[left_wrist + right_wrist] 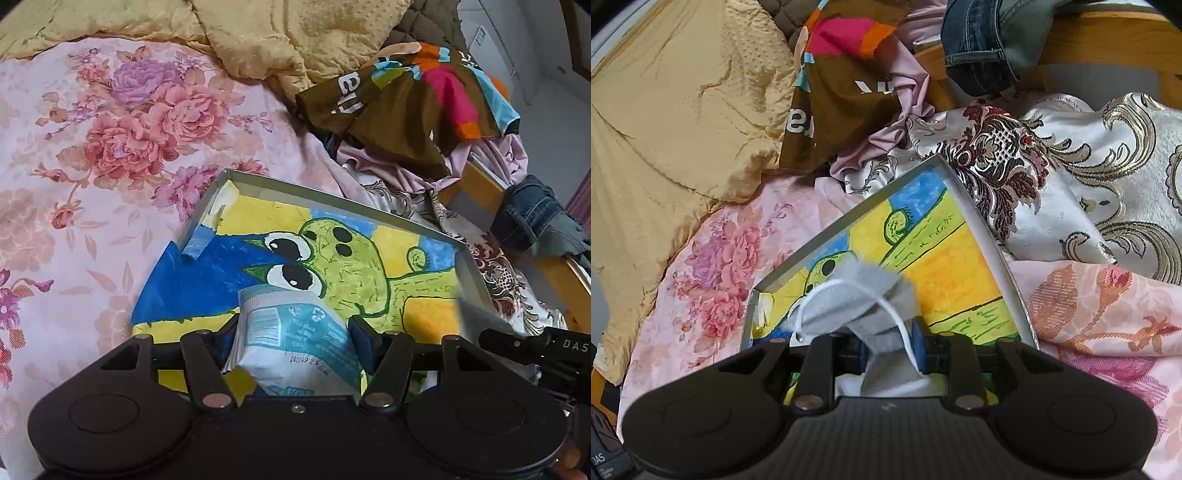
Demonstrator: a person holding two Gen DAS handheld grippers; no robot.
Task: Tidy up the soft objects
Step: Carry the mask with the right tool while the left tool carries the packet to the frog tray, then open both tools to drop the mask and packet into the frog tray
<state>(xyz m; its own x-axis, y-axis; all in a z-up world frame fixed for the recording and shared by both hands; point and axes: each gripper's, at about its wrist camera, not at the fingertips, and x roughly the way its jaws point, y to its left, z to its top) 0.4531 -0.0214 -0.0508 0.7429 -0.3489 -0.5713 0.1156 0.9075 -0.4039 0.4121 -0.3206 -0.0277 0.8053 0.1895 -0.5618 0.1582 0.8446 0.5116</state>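
Observation:
A shallow grey-rimmed box (332, 192) lies on the bed, its floor covered by a crayon drawing of a green creature on yellow and blue. My left gripper (291, 341) hovers over the box's near end, its blue pads shut on a white and teal tissue pack (280, 317). In the right wrist view the same box (849, 218) lies below my right gripper (891, 349). A grey face mask (857, 295) with a white ear loop hangs loosely between its blue pads, blurred, above the drawing. These jaws stand slightly apart and do not press on the mask.
The box rests on a pink floral sheet (110, 147). Behind it lie a yellow quilt (277, 33), a brown multicoloured garment (406, 99) and a lilac cloth. Right of it are a brocade cloth (1089, 177), jeans (979, 48) and a wooden bed frame (476, 177).

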